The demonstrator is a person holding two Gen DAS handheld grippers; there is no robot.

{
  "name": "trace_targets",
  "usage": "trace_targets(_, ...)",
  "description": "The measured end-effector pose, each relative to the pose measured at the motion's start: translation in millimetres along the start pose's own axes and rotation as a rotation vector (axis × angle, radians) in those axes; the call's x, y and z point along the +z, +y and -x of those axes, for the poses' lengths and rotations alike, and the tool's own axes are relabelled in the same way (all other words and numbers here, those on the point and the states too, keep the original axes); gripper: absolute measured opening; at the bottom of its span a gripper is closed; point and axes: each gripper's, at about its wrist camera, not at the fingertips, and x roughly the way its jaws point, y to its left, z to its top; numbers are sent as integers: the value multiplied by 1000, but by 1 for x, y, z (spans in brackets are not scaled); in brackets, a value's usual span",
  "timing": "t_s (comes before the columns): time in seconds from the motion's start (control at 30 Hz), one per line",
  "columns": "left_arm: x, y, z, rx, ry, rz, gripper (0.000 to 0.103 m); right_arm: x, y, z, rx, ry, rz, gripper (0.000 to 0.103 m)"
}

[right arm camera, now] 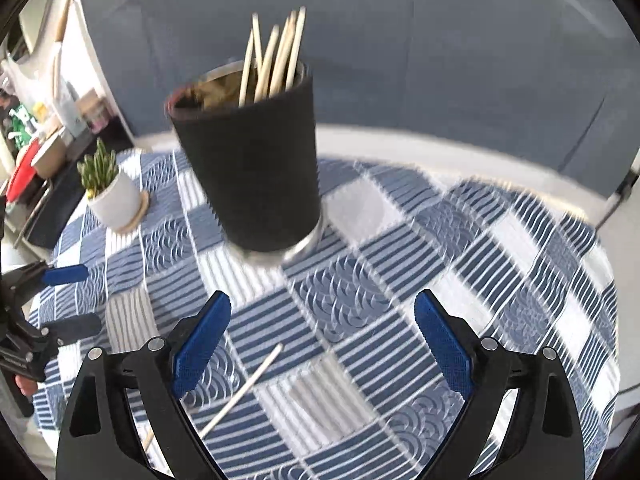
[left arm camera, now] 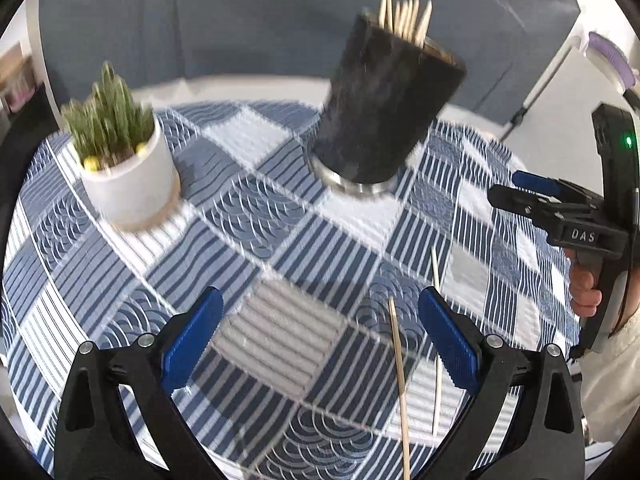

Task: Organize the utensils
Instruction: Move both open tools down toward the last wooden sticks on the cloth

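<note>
Two loose chopsticks [left arm camera: 400, 384] lie on the patterned counter [left arm camera: 280, 240] near the dark holder [left arm camera: 384, 100] of sticks. The left gripper [left arm camera: 320, 340] and right gripper [right arm camera: 322, 344] hover, jaws wide and empty. Likely next: picking one up.

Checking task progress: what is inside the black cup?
The black cup holds a bunch of wooden sticks standing upright, their tips above the rim. Their lower ends and the cup's bottom are hidden by its wall. Two more sticks lie on the tablecloth.
</note>
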Motion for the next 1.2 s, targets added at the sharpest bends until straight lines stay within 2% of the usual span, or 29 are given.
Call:
trace_targets(0.1, -14, -9, -5, 18, 35, -15, 96, -13, 0, -14, 48, 79, -27, 89)
trace_targets(0.23, -33, -20, -11, -12, 73, -6, 96, -30, 3, -31, 62, 179, -35, 90)
trace_targets(0.47, -61, -38, -17, 9, 87, 14, 96, -44, 9, -48, 108, 265, -31, 90)
trace_targets(0.7, -76, -44, -26, 72, 77, 40, 96, -52, 22, -63, 35, 293, -4, 90)
trace_targets(0.87, -78, -50, -30, 127, 78, 17, 97, -58, 36, -67, -30, 273, 48, 96)
trace_targets(1.1, -76, -57, -37, 174, 130, -46, 97, -58, 38, -67, -29, 280, 34, 96)
trace_targets(1.2, -78, -67, -44, 230, 178, -130, 99, -58, 40, -67, -30, 271, 31, 97)
